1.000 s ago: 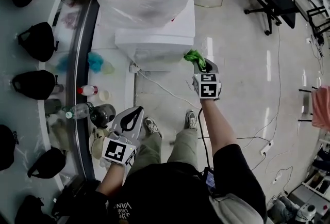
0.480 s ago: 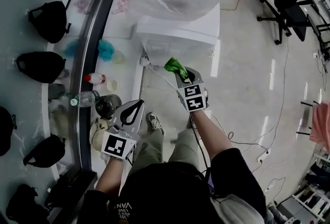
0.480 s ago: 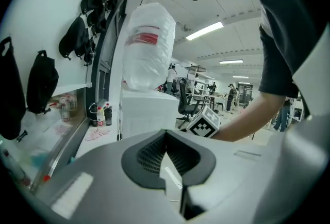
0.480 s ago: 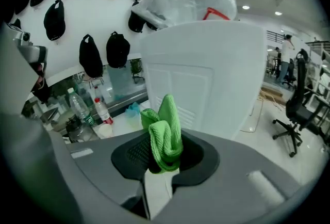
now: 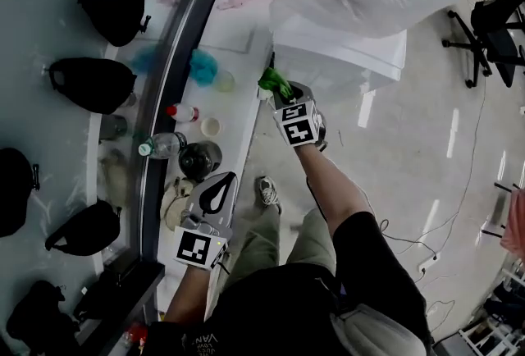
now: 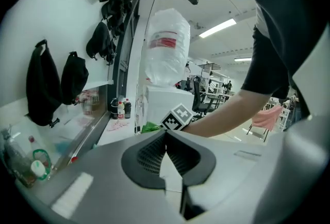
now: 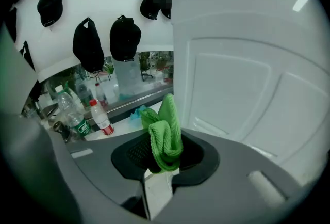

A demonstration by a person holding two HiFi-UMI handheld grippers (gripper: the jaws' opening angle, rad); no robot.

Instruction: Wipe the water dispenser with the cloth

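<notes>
The right claw (image 5: pixel 283 98) is clamped on a bunched green cloth (image 7: pixel 165 138), which looks soft, light and floppy. It is pinched low, so its free folds stand just beside the white side of the water dispenser (image 7: pixel 242 78). The left claw (image 6: pixel 166 152) is closed on nothing and well apart.

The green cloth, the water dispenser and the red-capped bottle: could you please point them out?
green cloth (image 7: pixel 165 138), right gripper view, folded bunch
water dispenser (image 7: pixel 242 83), right gripper view, white panel
red-capped bottle (image 7: pixel 101 117), right gripper view, body
</notes>
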